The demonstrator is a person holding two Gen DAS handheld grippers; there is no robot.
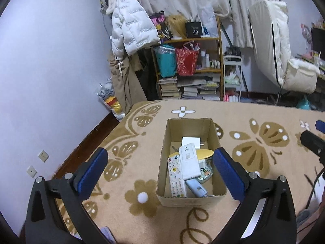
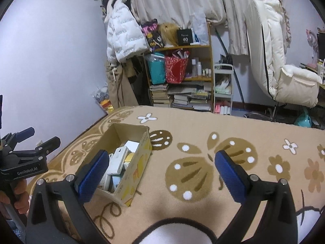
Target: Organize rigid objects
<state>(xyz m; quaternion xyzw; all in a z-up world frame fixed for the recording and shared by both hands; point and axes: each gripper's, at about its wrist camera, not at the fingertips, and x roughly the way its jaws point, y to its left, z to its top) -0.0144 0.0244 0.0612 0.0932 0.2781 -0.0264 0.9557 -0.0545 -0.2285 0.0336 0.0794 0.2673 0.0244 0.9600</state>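
Left gripper (image 1: 160, 163) and right gripper (image 2: 161, 165) are each showing matte black plastic frames with triangular cut-outs, silver round screw heads at the pivots, and textured blue pads (image 2: 230, 175) lining both fingers. The left gripper's side is bearing white "GenRobot.AI" lettering; a hand (image 2: 19, 200) is showing beneath.

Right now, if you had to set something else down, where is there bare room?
The rug is bare to the right of the cardboard box, across the big butterfly pattern, and to its left. Inside the box, the near half is crowded with remotes; only a strip of floor by the far wall shows. Both grippers, left and right, are open.
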